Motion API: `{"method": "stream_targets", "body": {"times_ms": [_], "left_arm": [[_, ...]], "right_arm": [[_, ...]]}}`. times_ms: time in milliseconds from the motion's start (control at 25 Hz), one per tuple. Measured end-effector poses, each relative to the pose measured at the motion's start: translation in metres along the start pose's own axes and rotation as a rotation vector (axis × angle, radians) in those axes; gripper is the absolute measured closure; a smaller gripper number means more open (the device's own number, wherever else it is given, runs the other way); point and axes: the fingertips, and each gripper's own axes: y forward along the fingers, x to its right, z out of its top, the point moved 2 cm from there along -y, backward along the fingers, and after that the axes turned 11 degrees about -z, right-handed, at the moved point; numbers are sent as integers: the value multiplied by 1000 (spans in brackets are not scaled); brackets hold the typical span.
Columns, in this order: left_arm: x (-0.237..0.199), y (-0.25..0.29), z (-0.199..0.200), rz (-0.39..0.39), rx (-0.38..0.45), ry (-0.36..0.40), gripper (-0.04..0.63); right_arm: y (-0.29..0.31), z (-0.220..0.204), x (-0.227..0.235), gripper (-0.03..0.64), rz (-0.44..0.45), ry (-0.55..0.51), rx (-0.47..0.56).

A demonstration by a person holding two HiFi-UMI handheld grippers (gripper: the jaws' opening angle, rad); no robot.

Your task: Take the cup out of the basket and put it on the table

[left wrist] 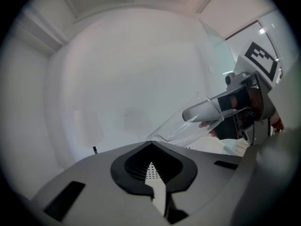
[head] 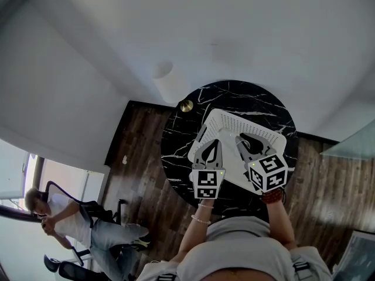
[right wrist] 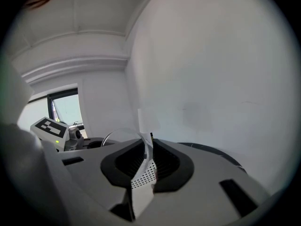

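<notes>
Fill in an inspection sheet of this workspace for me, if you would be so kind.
Surface: round black marble table on a wooden floor.
Job's things: white perforated basket on the table; clear cup held tilted over the basket, not yet on the table.
Clutter: small brass-coloured round object at the table's far edge.
Grippers: right gripper shut on the cup's rim; left gripper shut, empty, beside it over the basket.
Cables: nothing seen.
Surroundings: white walls; white cylinder beyond the table; person seated in a chair at the left.
</notes>
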Motion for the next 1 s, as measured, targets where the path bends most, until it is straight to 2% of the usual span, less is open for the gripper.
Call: {"method": "stream_targets", "body": {"times_ms": [1000], "left_arm": [[9,2,12,-11,12,14,591]], "right_arm": [[-8,2,10,560,-12,-1,12]]}}
